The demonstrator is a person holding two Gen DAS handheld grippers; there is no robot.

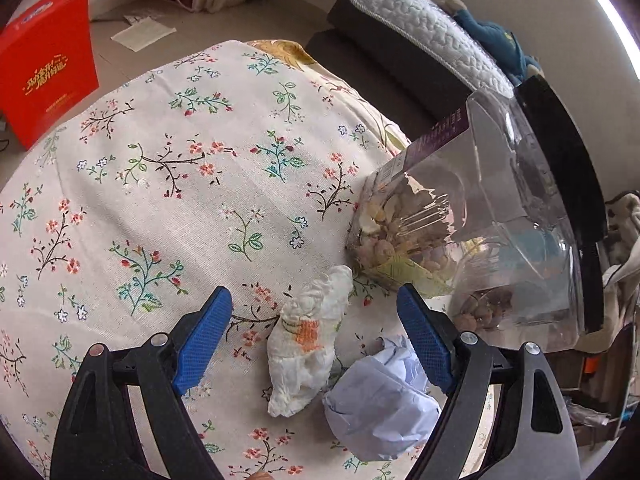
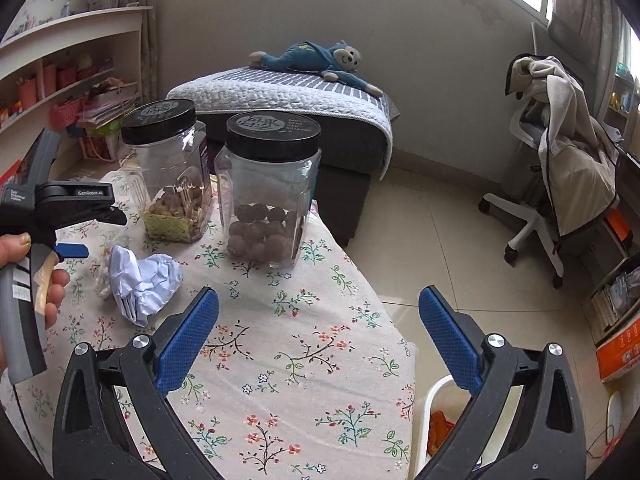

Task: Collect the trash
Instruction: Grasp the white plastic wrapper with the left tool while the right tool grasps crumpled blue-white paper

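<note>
A crumpled white tissue (image 1: 306, 342) with an orange print lies on the floral tablecloth (image 1: 160, 184). A crumpled pale blue paper ball (image 1: 380, 404) lies right beside it and also shows in the right wrist view (image 2: 142, 280). My left gripper (image 1: 316, 340) is open, its jaws on either side of the tissue, just above the table. It shows from the side in the right wrist view (image 2: 72, 250). My right gripper (image 2: 320, 340) is open and empty over the table's right edge.
Two clear jars with black lids stand on the table: one with mixed snacks (image 2: 172, 176), one with brown balls (image 2: 270, 192). A white bin (image 2: 438, 420) stands on the floor below the table's right edge. A sofa (image 2: 320, 120) and an office chair (image 2: 560, 184) stand behind.
</note>
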